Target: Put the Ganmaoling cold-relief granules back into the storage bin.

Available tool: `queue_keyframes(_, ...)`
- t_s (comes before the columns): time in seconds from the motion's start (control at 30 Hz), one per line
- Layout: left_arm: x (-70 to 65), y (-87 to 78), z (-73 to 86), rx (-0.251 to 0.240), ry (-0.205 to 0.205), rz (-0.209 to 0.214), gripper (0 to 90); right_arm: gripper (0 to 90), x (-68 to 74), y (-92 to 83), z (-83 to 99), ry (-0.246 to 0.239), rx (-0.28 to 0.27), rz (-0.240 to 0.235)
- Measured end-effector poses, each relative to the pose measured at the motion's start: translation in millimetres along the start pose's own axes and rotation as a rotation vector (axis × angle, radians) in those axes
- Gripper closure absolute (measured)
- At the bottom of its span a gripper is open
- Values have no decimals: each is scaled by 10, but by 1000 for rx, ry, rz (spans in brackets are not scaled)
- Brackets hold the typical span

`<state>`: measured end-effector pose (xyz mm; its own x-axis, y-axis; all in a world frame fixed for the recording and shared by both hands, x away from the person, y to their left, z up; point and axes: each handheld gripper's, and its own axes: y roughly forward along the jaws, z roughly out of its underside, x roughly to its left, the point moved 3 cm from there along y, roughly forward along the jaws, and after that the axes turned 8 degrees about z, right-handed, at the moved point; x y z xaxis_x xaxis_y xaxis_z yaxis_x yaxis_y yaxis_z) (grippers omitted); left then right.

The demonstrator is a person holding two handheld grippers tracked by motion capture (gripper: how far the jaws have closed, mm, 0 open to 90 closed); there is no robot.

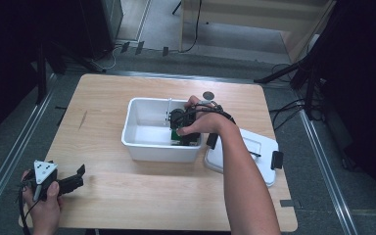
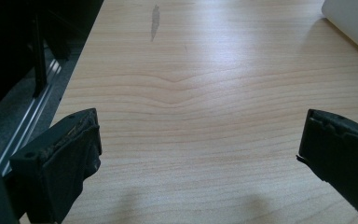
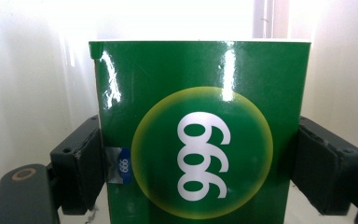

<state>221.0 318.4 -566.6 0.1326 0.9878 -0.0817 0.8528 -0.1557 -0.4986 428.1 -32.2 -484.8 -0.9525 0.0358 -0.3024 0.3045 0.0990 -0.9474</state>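
Right gripper [image 1: 188, 128] inside white bin [image 1: 147, 147], fingers clamping green box [image 3: 200, 135] by its sides, likely for placing or lifting. Left gripper [image 1: 73, 182] idle, fingers spread, near worktop [image 2: 191, 84] edge, well left of bin.

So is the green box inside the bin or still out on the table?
Inside. The high view shows the right gripper down within the white bin's walls, and its own view shows the green box between its jaws against white walls.
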Motion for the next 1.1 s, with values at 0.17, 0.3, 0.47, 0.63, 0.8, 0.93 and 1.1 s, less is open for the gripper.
queue_keyframes(0.17,0,-1,0,-1,1,0,0,136,1,-16,-1,2,-2,7)
queue_keyframes(0.3,0,-2,0,0,1,-1,0,128,-7,-45,5,4,-9,14)
queue_keyframes(0.47,1,-2,0,0,1,0,0,113,-26,-108,13,33,-30,39)
queue_keyframes(0.63,0,-1,0,0,1,0,0,0,-25,-220,-13,63,-56,18)
queue_keyframes(0.8,-1,0,0,1,1,0,0,0,-44,-340,-16,78,-63,29)
queue_keyframes(0.93,-1,-1,0,0,1,0,0,0,-74,-464,0,97,-83,36)
queue_keyframes(1.1,-3,2,0,-3,1,-1,0,0,-113,-636,53,111,-111,44)
